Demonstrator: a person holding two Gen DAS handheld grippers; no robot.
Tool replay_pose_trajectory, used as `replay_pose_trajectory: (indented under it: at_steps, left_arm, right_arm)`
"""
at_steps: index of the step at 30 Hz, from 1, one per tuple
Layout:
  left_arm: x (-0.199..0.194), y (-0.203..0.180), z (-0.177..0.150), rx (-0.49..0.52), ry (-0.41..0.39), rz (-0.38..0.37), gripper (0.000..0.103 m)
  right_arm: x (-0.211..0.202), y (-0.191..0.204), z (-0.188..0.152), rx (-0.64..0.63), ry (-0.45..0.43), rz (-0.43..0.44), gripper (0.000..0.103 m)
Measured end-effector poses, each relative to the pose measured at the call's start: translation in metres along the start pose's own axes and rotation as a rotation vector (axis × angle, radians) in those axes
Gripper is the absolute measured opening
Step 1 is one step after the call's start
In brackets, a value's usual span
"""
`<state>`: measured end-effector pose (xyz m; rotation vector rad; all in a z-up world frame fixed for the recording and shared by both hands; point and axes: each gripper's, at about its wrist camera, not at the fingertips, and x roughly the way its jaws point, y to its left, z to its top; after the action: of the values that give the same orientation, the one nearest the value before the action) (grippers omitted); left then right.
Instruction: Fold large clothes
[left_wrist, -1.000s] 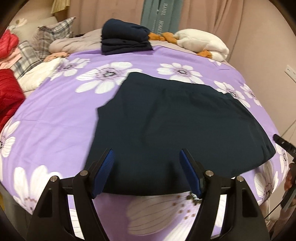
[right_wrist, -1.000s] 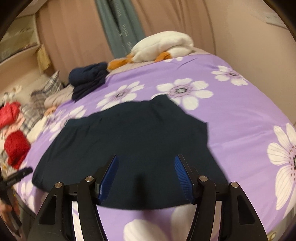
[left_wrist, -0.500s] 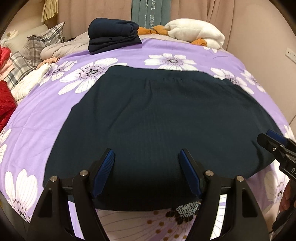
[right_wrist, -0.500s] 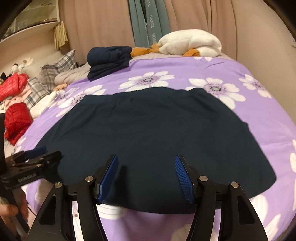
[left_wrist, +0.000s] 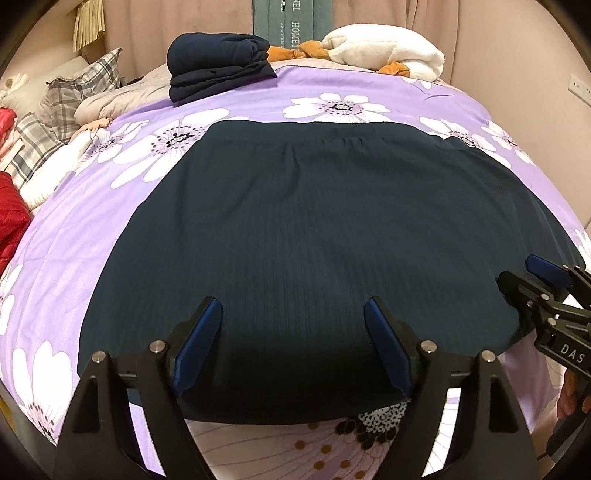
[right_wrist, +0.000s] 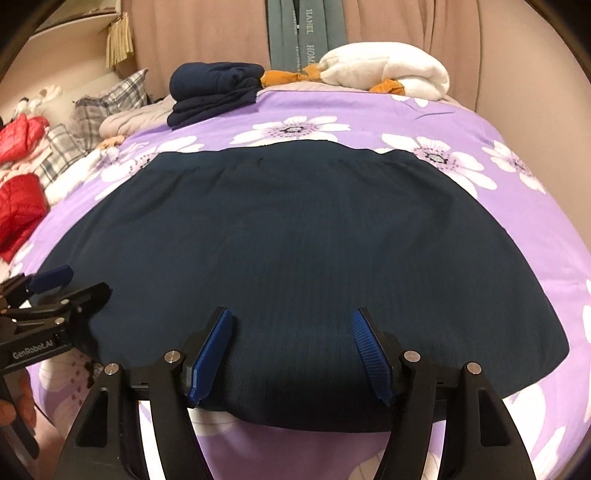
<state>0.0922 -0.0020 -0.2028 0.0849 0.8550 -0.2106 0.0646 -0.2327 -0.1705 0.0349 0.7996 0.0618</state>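
A: Both tongs came lower; the dark skirt (left_wrist: 332, 240) now fills mid-frame, flat on the bed (left_wrist: 92, 229).

B: The left tongs (left_wrist: 293, 343) and right tongs (right_wrist: 291, 350) are opening, holding nothing. They might pinch the sheet too.

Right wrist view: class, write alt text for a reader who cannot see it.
A dark navy skirt lies spread flat on a purple floral bedspread; the right gripper, its jaws opening, hovers over the near hem. The left gripper shows at the left edge, folded navy clothes behind.
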Motion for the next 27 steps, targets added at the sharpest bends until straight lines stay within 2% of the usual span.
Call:
replay_pose_trajectory:
  at_steps: [18,27]
  left_arm:
    - [-0.005,0.007,-0.006,-0.039,0.011,-0.014,0.085]
    - [-0.009,0.016,-0.009,-0.06,0.015,-0.009,0.085]
  right_arm:
    - [-0.007,-0.011,-0.002,0.029,-0.015,0.029,0.067]
    - [-0.015,-0.024,-0.002,0.062,-0.034,0.0,0.067]
